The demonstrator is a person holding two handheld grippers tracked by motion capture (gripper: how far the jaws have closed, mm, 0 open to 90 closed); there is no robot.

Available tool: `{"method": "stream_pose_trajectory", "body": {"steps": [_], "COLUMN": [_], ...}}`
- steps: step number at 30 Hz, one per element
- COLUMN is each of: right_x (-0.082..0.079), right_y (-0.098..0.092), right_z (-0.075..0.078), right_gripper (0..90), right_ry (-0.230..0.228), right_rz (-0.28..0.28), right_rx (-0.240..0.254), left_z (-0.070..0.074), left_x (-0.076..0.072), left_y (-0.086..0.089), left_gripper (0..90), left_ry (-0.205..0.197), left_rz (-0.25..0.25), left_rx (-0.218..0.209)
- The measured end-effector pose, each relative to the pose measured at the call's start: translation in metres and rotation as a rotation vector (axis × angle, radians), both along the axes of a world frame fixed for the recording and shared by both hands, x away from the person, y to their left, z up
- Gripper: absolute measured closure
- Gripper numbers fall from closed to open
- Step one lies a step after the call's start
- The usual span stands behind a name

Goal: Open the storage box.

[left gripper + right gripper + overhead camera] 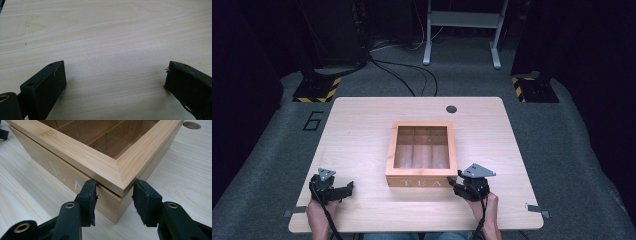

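A wooden tea box [421, 181] with a glass-paned lid stands in the middle of the table, and "TEA" is printed on its front wall. My right gripper [457, 181] is at the box's front right corner. In the right gripper view its jaws straddle that corner of the box [75, 152], just under the lid's rim. One pad [88, 195] presses on the front face and the other rests against the side wall, so my right gripper [113, 192] is shut on the corner. My left gripper [347, 189] lies at the front left of the table, well apart from the box. It [115, 72] is open over bare wood.
The light wooden table [362, 115] has a round cable hole [451, 109] behind the box, also seen in the right gripper view [191, 125]. Beyond it lie grey carpet, black cables [402, 75], a white metal frame [462, 30] and two hazard-striped stand bases [314, 90].
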State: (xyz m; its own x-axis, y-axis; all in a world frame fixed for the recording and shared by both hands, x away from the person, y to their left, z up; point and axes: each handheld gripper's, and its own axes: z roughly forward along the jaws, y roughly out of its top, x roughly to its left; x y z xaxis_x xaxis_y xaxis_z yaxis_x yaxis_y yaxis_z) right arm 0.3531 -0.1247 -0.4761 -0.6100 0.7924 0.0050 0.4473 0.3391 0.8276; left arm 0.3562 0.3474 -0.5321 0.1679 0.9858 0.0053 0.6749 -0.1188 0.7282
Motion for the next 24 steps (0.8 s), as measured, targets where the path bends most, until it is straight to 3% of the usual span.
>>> {"method": "stream_pose_trajectory", "body": {"steps": [4, 12, 13, 16, 24], "right_x": [-0.001, -0.001, 0.000, 0.002, 0.009], "right_y": [0.001, 0.001, 0.001, 0.002, 0.009], "right_z": [0.001, 0.010, 0.013, 0.017, 0.023], "right_gripper": [54.7, 54.1, 50.9, 46.4, 45.8], "right_ry": [-0.005, -0.066, -0.090, -0.104, -0.153], "right_rz": [-0.010, -0.032, -0.036, -0.062, -0.083], "right_rx": [0.000, 0.024, 0.024, 0.032, 0.041], "left_z": [0.000, 0.000, 0.000, 0.000, 0.000], "left_x": [0.000, 0.000, 0.000, 0.000, 0.000], "left_y": [0.000, 0.000, 0.000, 0.000, 0.000], "left_gripper": [3.2, 3.2, 3.2, 3.2, 3.2], "left_ry": [0.000, 0.000, 0.000, 0.000, 0.000], "left_rz": [0.000, 0.000, 0.000, 0.000, 0.000], "left_rx": [0.000, 0.001, 0.000, 0.000, 0.001]}}
